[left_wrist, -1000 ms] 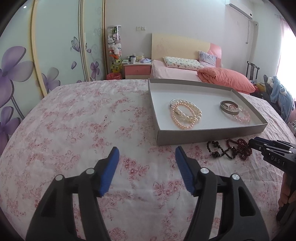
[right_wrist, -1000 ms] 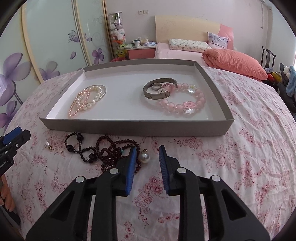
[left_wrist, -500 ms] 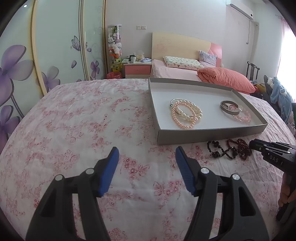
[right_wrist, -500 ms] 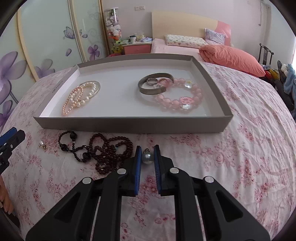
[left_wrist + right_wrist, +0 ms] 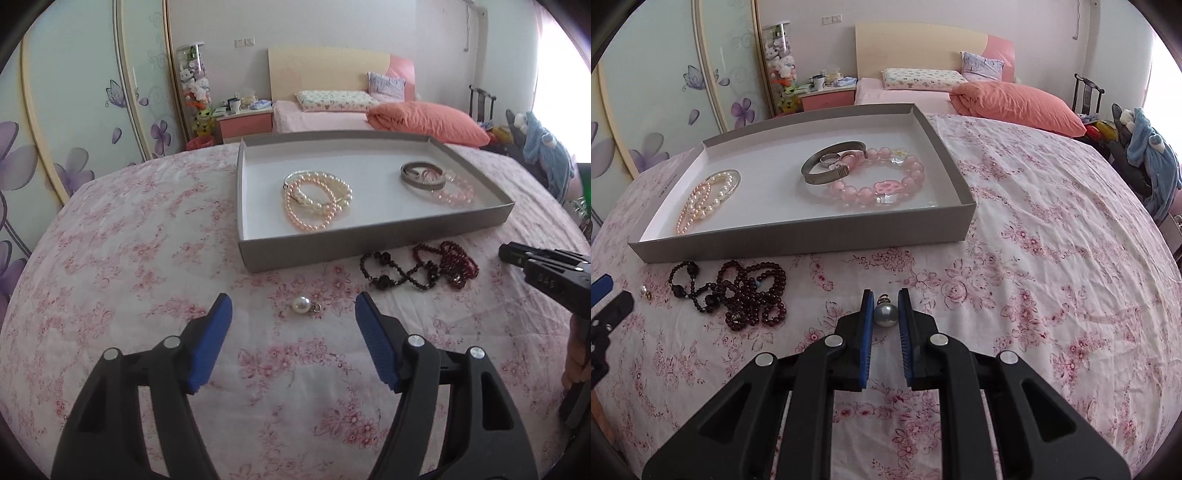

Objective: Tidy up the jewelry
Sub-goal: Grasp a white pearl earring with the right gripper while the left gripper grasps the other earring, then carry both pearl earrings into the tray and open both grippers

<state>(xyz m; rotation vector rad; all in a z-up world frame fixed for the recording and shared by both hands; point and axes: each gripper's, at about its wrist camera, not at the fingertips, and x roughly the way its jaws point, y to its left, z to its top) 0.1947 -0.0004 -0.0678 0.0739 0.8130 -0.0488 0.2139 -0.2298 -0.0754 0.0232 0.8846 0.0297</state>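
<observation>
My right gripper is shut on a grey pearl pendant and holds it above the floral cloth, right of the dark bead necklaces. A grey tray holds pearl bracelets, a metal bangle and a pink bead bracelet. My left gripper is open, with a white pearl pendant lying on the cloth between its fingertips. The tray and the dark necklaces show beyond it. The right gripper also shows in the left wrist view.
The table has a pink floral cloth. A bed with an orange duvet, a pink nightstand and a wardrobe with purple flowers stand behind. A chair with blue clothing is at the right.
My right gripper has closed on the grey pearl pendant, lifted it and moved right of the dark necklaces. My left gripper has moved forward and right over the white pearl pendant.
</observation>
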